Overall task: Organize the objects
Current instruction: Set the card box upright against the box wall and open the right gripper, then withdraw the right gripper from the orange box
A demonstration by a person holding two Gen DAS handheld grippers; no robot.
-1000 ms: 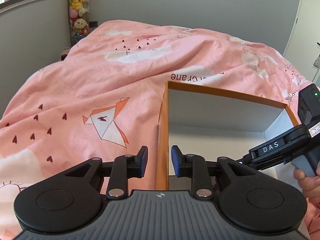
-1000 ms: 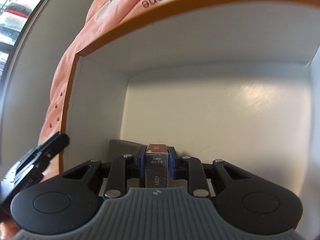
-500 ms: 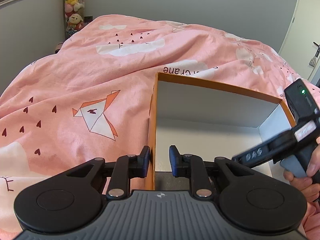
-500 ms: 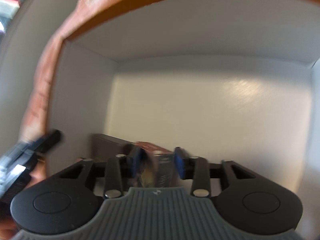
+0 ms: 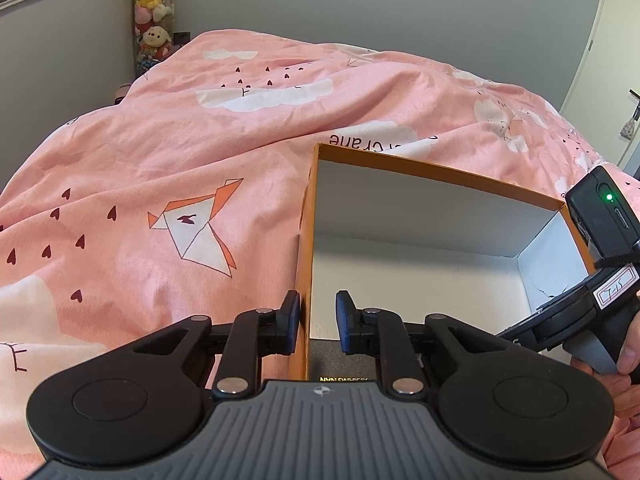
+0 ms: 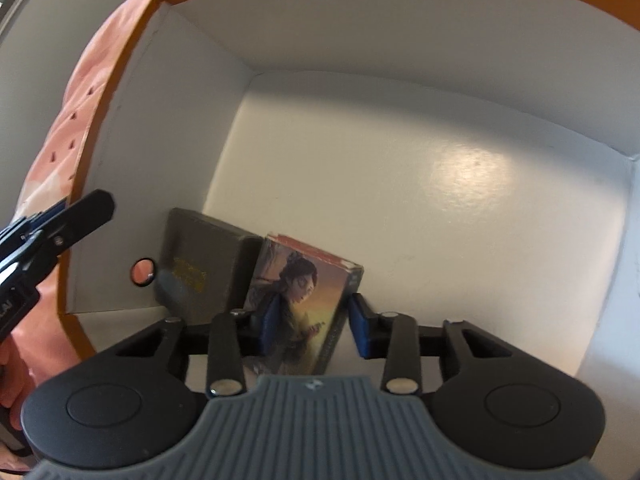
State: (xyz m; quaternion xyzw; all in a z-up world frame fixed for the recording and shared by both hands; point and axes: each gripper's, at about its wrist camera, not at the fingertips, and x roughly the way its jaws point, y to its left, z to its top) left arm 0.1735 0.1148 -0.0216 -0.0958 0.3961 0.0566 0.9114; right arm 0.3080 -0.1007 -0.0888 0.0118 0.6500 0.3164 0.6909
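- The left gripper (image 5: pixel 317 322) straddles the near-left wall of the orange cardboard box (image 5: pixel 440 170): one blue pad sits outside the wall and the other inside it. A gap shows between the inner pad and the wall, so the fingers stand apart and are not clamped on the wall.
- The box rests on a pink duvet (image 5: pixel 180 152) printed with origami cranes, clouds and small hearts. Its interior is white.
- The right gripper (image 6: pixel 312 328) is inside the box, pointing down at the floor of it. Its fingers are spread, with a clear gap between the right pad and the illustrated card box (image 6: pixel 300 300).
- The left pad lies at or just beside the left edge of the card box; contact there cannot be confirmed. The card box is not clamped.
- The card box stands tilted on the box floor between the right gripper's fingers. Its face shows a painted figure, and its top edge is red.
- Just left of the card box, a dark grey case (image 6: pixel 200 264) with gold lettering leans in the near-left corner of the box. The two items appear to touch along one edge.
- A round hole (image 6: pixel 143 272) shows in the box wall left of the grey case.
- In the left wrist view, the grey case (image 5: pixel 340 364) is partly visible directly below the left gripper's fingers.
- A column of plush toys (image 5: pixel 154 12) stands against the far wall beyond the left gripper.
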